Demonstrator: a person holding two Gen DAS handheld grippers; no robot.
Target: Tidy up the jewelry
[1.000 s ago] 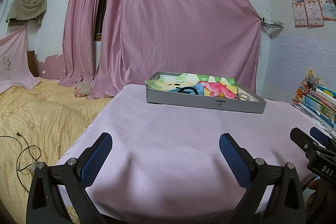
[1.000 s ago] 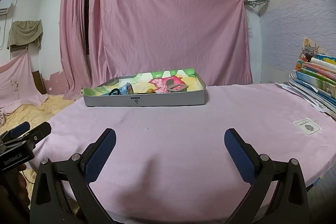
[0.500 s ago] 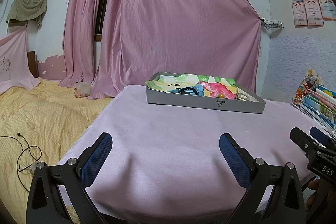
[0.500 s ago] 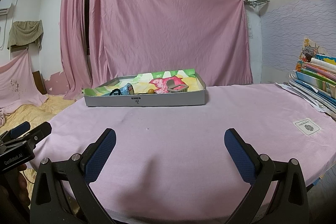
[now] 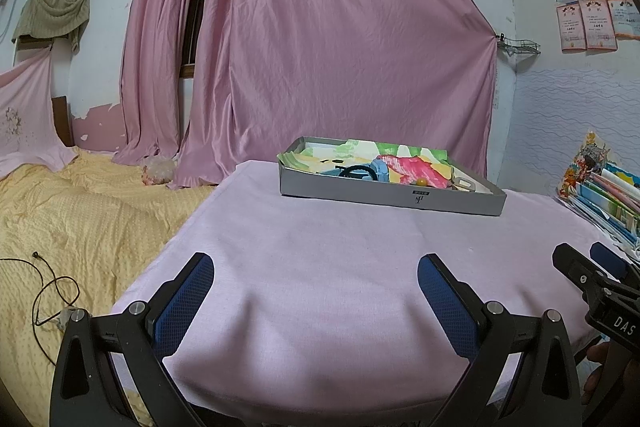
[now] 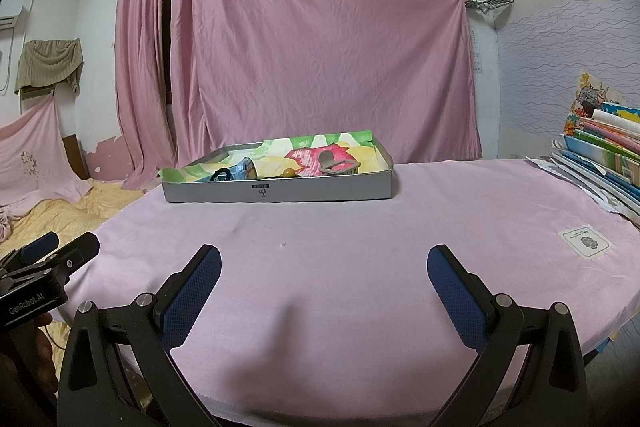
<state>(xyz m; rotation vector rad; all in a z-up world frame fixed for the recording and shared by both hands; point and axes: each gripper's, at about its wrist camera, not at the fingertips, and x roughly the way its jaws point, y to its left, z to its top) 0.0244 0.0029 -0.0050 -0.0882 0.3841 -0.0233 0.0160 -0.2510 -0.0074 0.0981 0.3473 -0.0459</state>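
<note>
Two grippers are held low at the near table edge, both w/ jaws spread wide, nothing held: left gripper (image 5: 316, 281), right gripper (image 6: 324, 275). Far across the pink cloth (image 6: 340, 259) sits a grey tray (image 6: 280, 191) w/ jewelry: black bangle (image 5: 357, 171) at left, orange bead (image 6: 289, 172) mid, small basket (image 6: 339, 167) at right. A level approach over the tray's near wall is advised.

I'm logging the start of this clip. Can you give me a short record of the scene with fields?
surface: table under pink cloth
container: shallow grey cardboard tray, colourful paper lining, at the far side
contents: black ring-shaped band, small orange bead, grey open box
left tool: open, empty
right tool: open, empty
books: stacked, right edge
</note>
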